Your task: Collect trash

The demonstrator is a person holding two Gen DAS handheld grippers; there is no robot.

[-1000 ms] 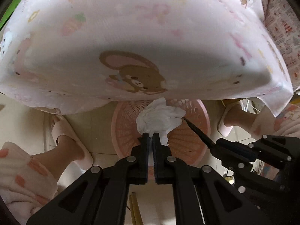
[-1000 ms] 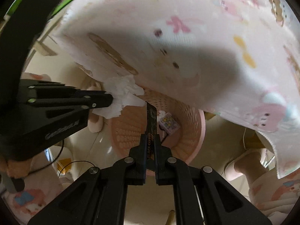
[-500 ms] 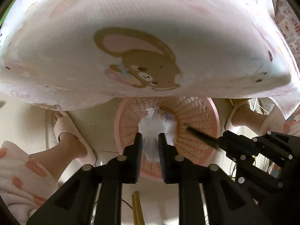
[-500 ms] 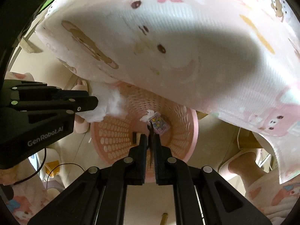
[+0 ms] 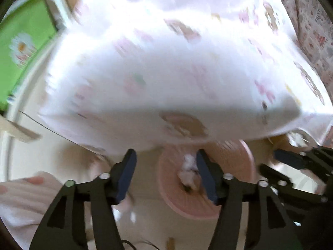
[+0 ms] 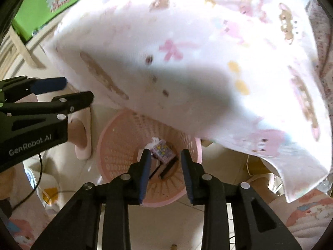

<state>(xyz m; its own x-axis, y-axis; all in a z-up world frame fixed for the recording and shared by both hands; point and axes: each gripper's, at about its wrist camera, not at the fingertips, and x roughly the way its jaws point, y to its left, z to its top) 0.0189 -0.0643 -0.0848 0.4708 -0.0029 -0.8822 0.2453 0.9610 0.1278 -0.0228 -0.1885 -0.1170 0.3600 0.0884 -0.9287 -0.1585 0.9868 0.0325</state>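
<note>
A pink perforated trash basket point(image 6: 116, 145) stands on the floor under the table edge; it also shows in the left wrist view point(image 5: 229, 187). Inside lie a white crumpled tissue point(image 6: 153, 142), a small patterned packet point(image 6: 163, 153) and a dark flat wrapper point(image 6: 168, 167). The tissue shows blurred in the left wrist view point(image 5: 188, 170). My right gripper point(image 6: 163, 156) is open and empty above the basket. My left gripper point(image 5: 165, 162) is open and empty, above the basket's left side; it also shows in the right wrist view point(image 6: 68, 91).
A table with a pink cartoon-print cloth point(image 6: 187, 62) overhangs the basket. The person's slippered feet point(image 6: 82, 135) stand beside the basket. A green box point(image 6: 50, 6) and a wooden leg point(image 6: 22, 50) are at the far left. A cable point(image 6: 39, 166) lies on the floor.
Both grippers opened. The tissue fell from the left gripper and the dark wrapper fell from the right gripper into the basket. The left gripper swung up and left.
</note>
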